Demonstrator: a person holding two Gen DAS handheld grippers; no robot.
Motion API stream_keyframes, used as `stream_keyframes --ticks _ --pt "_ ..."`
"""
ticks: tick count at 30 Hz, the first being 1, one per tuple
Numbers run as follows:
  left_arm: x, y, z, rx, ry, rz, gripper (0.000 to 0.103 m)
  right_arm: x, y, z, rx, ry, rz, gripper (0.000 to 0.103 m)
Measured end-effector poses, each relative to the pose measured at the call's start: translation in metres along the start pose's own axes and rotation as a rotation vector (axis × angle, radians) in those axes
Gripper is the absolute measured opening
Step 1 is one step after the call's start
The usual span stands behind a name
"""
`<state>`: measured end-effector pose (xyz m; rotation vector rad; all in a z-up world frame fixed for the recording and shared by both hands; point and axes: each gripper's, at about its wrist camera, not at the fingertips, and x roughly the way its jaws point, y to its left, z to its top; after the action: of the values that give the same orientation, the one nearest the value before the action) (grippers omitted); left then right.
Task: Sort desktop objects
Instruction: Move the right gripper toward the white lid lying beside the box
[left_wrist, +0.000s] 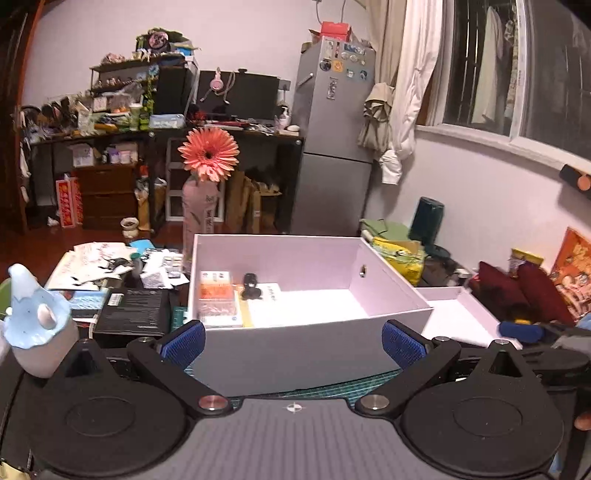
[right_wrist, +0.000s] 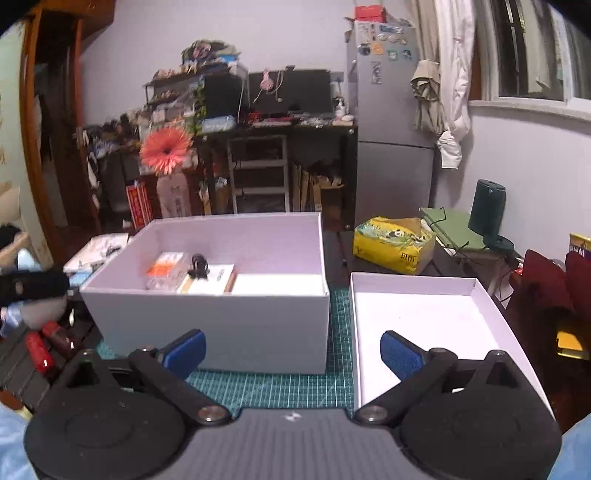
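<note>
White box (right_wrist: 207, 325), green gridded mat (right_wrist: 273, 387), orange flower (left_wrist: 208, 154)

An open white box (right_wrist: 207, 317) holds an orange packet (right_wrist: 165, 266), a black clip (right_wrist: 198, 266) and booklets (right_wrist: 216, 282).

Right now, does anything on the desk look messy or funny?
Yes. Left of the white box, papers and small packs lie in a jumbled heap. The box lid sits off, open side up, beside it. Nothing looks spilled or broken.
</note>
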<state>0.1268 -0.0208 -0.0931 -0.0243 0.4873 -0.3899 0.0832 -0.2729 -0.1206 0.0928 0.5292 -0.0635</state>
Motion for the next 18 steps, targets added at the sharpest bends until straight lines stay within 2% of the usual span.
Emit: stream_keyframes --ticks 3,7,13,15,18 --pt "0.000 -0.003 -0.002 0.027 -0.002 -0.001 0.103 -0.005 -0.007 0.001 0.038 -0.069 0.005 0.101" --pt "0.003 -0.005 -0.005 -0.003 0.016 -0.045 0.103 -0.001 -0.016 0.004 0.087 -0.059 0.038 0.101" --pt "0.007 -0.012 -0.006 0.052 0.018 -0.056 0.103 0.000 -0.018 0.011 0.060 -0.057 -0.033 0.101" --pt "0.008 -0.011 -0.007 0.032 0.041 -0.079 0.103 0.000 -0.016 0.016 0.029 -0.041 -0.069 0.101" --pt "0.010 -0.007 -0.009 0.003 0.075 -0.112 0.103 -0.001 -0.021 0.023 0.058 -0.039 -0.051 0.101"
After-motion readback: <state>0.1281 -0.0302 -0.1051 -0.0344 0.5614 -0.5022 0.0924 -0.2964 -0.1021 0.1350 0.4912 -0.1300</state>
